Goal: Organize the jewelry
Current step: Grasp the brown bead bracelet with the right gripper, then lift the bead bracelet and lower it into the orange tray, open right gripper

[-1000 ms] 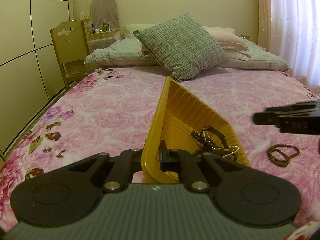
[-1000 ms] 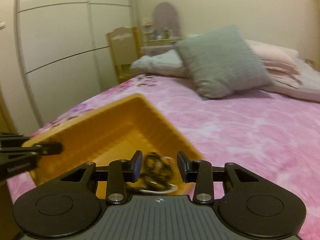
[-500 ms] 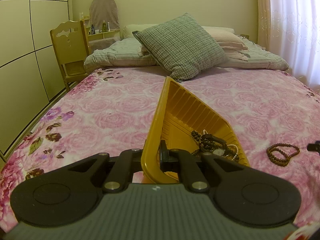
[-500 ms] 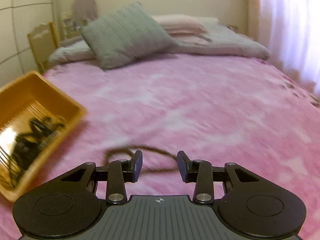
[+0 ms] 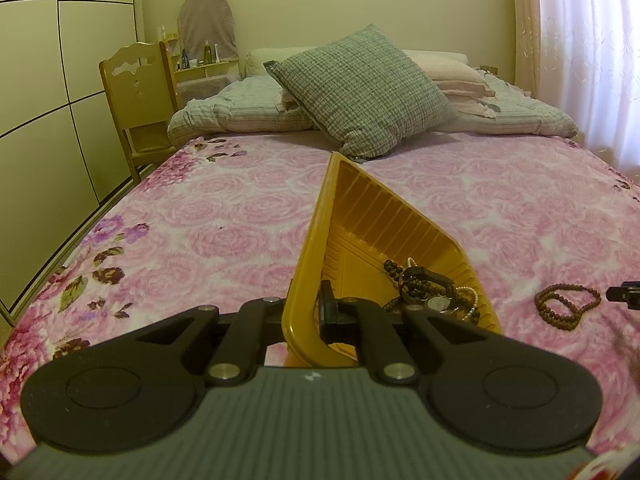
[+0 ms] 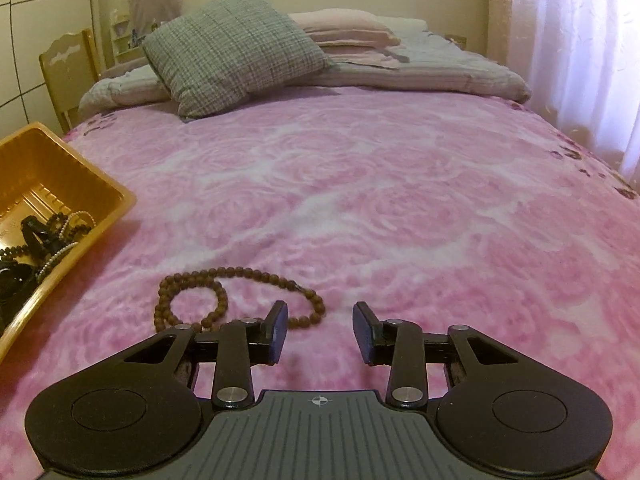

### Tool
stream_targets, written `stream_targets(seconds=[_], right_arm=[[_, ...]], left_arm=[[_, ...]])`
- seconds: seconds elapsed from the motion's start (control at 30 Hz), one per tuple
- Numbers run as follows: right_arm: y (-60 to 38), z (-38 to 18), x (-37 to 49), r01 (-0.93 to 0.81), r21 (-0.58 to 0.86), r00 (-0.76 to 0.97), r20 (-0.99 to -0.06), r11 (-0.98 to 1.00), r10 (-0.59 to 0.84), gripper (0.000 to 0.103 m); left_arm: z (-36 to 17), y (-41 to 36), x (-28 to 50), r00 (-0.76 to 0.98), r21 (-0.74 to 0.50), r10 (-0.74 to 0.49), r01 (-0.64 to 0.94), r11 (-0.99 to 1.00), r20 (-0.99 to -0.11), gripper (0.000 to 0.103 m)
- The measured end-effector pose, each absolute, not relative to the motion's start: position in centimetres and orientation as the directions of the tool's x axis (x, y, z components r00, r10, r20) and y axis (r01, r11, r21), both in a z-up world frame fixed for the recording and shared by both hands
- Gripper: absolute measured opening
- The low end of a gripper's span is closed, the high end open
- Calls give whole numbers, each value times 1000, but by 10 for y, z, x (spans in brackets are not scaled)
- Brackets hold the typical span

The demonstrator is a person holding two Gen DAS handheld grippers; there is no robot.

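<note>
My left gripper [image 5: 306, 314] is shut on the near rim of a yellow plastic tray [image 5: 360, 216] that rests on the bed. The tray holds a heap of jewelry [image 5: 430, 290]: dark bead strings, a watch and a pearl strand; it also shows in the right wrist view [image 6: 44, 240], inside the tray [image 6: 116, 196]. A brown wooden bead necklace [image 6: 224, 296] lies looped on the pink blanket right of the tray, also in the left wrist view [image 5: 564, 306]. My right gripper [image 6: 320, 330] is open and empty, low over the blanket, its left finger just in front of the necklace.
The bed has a pink rose-patterned blanket [image 6: 400, 184]. A checked cushion [image 5: 360, 88] and folded bedding lie at the head. A wooden chair [image 5: 138, 100] and wardrobe doors stand on the left, a curtain [image 6: 580, 48] on the right.
My right gripper left the tray, where jewelry lay between its open fingers, and swung right and down to the brown necklace. The left gripper and tray stayed still.
</note>
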State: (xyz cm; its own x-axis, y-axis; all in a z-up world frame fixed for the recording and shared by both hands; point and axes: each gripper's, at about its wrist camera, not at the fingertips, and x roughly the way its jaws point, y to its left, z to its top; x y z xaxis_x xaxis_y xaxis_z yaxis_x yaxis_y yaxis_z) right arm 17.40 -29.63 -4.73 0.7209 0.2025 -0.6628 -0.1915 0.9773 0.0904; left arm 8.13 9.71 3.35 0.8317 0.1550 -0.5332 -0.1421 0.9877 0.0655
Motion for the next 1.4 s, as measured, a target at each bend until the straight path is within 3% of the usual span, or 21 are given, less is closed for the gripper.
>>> stream_targets(seconds=[0.4, 0.6, 0.67, 0.97, 1.4], right_arm=[[-291, -70, 212, -202, 74, 672, -715, 977, 193, 26], [-288, -74, 217, -203, 81, 659, -726, 976, 197, 8], [-288, -70, 214, -195, 79, 668, -719, 978, 191, 7], [-273, -8, 185, -256, -40, 782, -595, 966, 183, 6], [-239, 91, 156, -369, -159, 867, -413, 916, 278, 6]], left_arm=[[34, 97, 81, 831, 66, 156, -142, 988, -533, 6], [34, 97, 81, 832, 66, 155, -142, 988, -533, 6], [34, 97, 81, 832, 66, 155, -142, 988, -533, 6], [34, 97, 82, 833, 65, 155, -142, 988, -531, 6], [34, 97, 82, 833, 66, 155, -142, 988, -532, 6]])
